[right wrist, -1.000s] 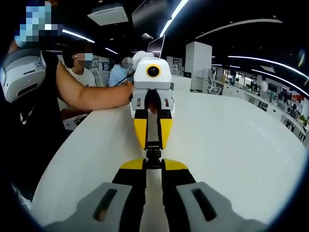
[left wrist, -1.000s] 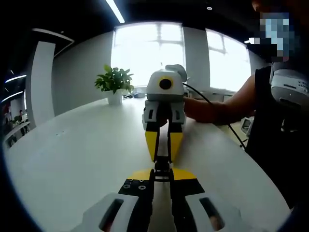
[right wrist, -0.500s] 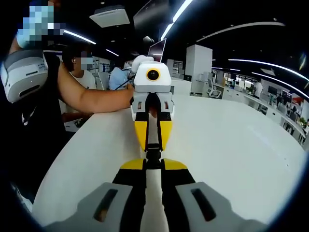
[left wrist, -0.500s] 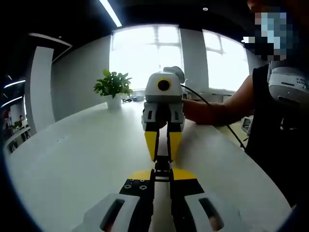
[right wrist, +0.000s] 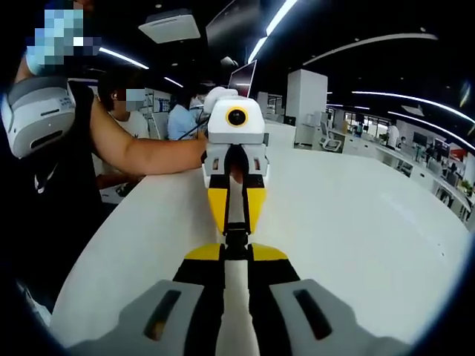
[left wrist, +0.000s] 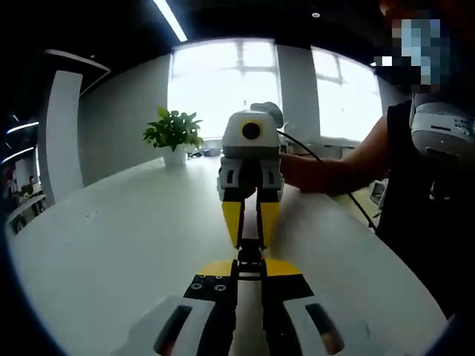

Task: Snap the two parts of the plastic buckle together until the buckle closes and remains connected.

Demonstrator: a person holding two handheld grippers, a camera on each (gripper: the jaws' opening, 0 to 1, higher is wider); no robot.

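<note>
the small black plastic buckle (left wrist: 250, 261) hangs in the air above the long white table (left wrist: 119, 252), pinched from both ends: in the left gripper view, the left gripper (left wrist: 250, 273) has its black-and-yellow jaws drawn narrow on the near end, and the right gripper (left wrist: 250, 231) comes in nose-on from the far side with its yellow jaw tips closed on the other end. the right gripper view gives the mirror of this, the buckle (right wrist: 236, 239) sitting between the right gripper (right wrist: 236, 254) at the bottom and the left gripper (right wrist: 235, 221) facing it.

as far as can be judged, the two parts are already pushed together, since the black piece reads as one short unbroken link between the two sets of tips with no gap showing (the catch itself is too small and too shadowed to tell if it has clicked home). so the joining looks done or very nearly so; what seems left is to confirm that it holds and to let it go with the buckle in plain sight.

a green potted plant (left wrist: 175, 132) stands at the far end of the table, and the person's bare forearm (left wrist: 349, 159) reaches to the right gripper.
</note>
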